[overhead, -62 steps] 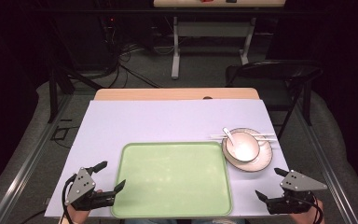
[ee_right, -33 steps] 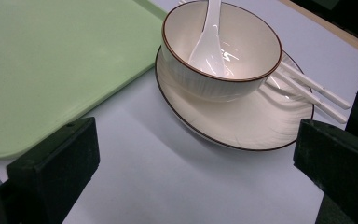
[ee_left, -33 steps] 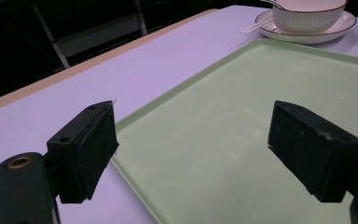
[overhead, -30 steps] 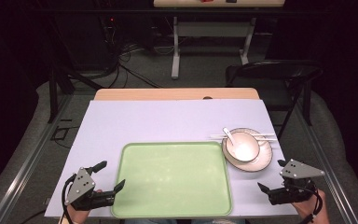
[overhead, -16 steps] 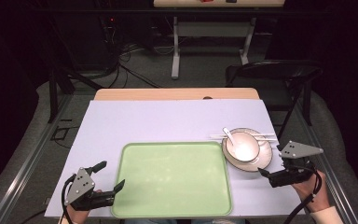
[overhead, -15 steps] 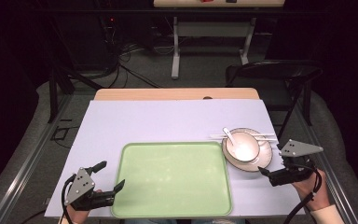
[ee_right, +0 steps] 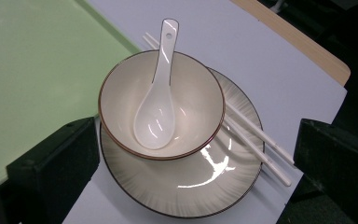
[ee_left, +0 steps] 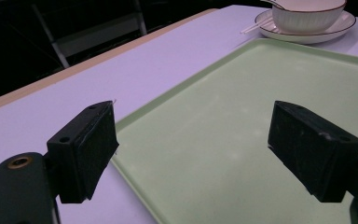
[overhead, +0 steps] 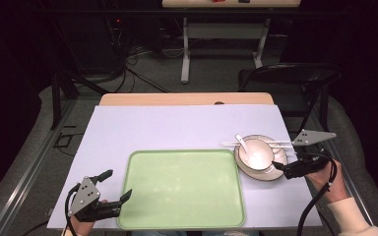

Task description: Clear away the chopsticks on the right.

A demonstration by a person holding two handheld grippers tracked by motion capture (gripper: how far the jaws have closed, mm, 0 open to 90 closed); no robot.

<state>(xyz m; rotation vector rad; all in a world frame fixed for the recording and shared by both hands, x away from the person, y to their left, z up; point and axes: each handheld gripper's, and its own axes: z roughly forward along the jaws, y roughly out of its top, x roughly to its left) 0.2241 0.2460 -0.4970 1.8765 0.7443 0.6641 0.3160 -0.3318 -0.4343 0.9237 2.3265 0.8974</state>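
Observation:
A cream bowl (overhead: pixel 257 153) with a white spoon (overhead: pixel 240 142) in it sits on a cream plate (overhead: pixel 265 172) at the table's right. White chopsticks (overhead: pixel 280 144) lie across the plate's far rim. A bare green tray (overhead: pixel 182 189) lies in the middle front. My right gripper (overhead: pixel 286 164) is open at the plate's right edge. In the right gripper view its jaws stand wide on either side of the plate (ee_right: pixel 186 191) and bowl (ee_right: pixel 200 102). My left gripper (overhead: pixel 115 186) is open over the tray's front left corner, with nothing between its jaws over the tray (ee_left: pixel 242 116).
A lavender mat (overhead: pixel 177 128) covers the table, with a wooden strip (overhead: pixel 187 99) along the far edge. A dark folding chair (overhead: pixel 288 76) stands behind the far right corner. Cables and a table frame (overhead: pixel 184 54) are on the floor beyond.
My right gripper has moved from the table's front right corner forward and up to the plate's right edge. The left gripper has stayed in place.

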